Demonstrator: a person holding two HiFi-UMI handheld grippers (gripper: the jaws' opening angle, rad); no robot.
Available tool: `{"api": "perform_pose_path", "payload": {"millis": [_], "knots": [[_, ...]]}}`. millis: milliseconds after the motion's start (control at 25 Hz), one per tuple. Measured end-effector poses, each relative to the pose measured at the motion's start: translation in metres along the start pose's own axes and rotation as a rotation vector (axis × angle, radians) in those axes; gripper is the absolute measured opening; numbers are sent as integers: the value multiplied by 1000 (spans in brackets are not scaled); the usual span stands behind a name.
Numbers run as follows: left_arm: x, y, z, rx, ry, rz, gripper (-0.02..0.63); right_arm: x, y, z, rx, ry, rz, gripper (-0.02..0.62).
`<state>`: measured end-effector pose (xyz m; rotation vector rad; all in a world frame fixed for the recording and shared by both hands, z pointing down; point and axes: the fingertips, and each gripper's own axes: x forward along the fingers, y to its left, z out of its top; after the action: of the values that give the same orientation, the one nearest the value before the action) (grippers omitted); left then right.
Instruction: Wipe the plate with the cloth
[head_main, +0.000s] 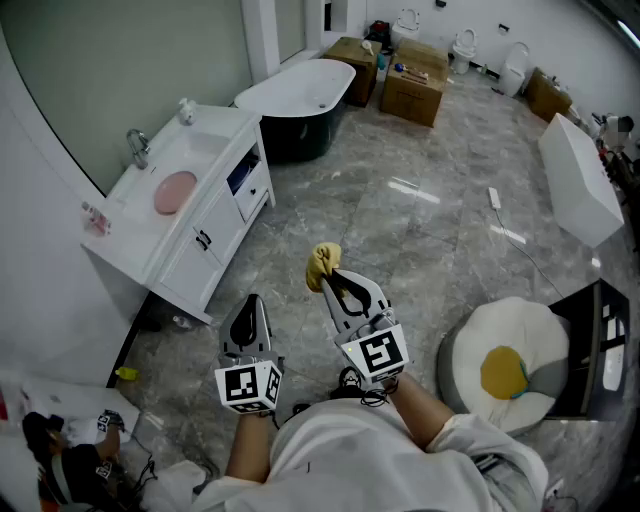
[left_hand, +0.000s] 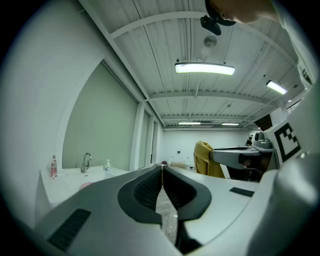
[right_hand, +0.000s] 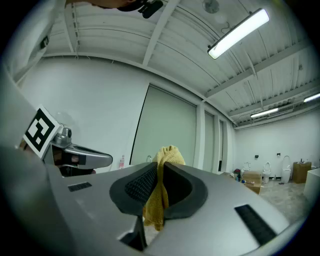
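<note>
A pink plate (head_main: 175, 191) lies in the basin of the white vanity (head_main: 215, 215) at the left, far from both grippers. My right gripper (head_main: 331, 274) is held over the marble floor, shut on a yellow cloth (head_main: 322, 262) that bunches above its tips. In the right gripper view the cloth (right_hand: 161, 192) hangs pinched between the jaws of the right gripper (right_hand: 161, 164). My left gripper (head_main: 252, 300) is beside it on the left, shut with nothing in it. In the left gripper view the jaws of the left gripper (left_hand: 162, 167) meet at the tip, and the cloth (left_hand: 203, 158) shows to the right.
A chrome tap (head_main: 138, 148) and a soap bottle (head_main: 186, 110) stand on the vanity. Behind it is a dark bathtub (head_main: 300, 98), then cardboard boxes (head_main: 412, 82). A white round cushion with a yellow centre (head_main: 505, 370) sits at the lower right.
</note>
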<state>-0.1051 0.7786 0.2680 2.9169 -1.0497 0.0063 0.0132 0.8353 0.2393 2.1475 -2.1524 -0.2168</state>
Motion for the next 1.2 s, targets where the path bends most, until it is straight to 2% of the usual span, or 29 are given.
{"api": "perform_pose_path", "payload": {"millis": [160,360,480,680,880,1080,1200], "knots": [[-1,7,-1,2,2,24,26,-3,-11,-1,40,63,-24,38],[10,4,-8,1,17,19,26,-1,-21,-14,56,69,-18,38],[18,-11,-13,0,29,-9,26,-2,-23,-22,59,48,22,38],[33,-48,-16,21,30,-59,26,-11,-39,-32,61,71,36,38],[54,-77,-31,23,83,-51,28,-19,-69,-47,46,52,68,38],[68,-99,-58,-2,132,-24,29,-27,-96,-73,107,66,80,38],[69,-101,-61,10,165,10,57,-23,-103,-87,141,97,101,38]]}}
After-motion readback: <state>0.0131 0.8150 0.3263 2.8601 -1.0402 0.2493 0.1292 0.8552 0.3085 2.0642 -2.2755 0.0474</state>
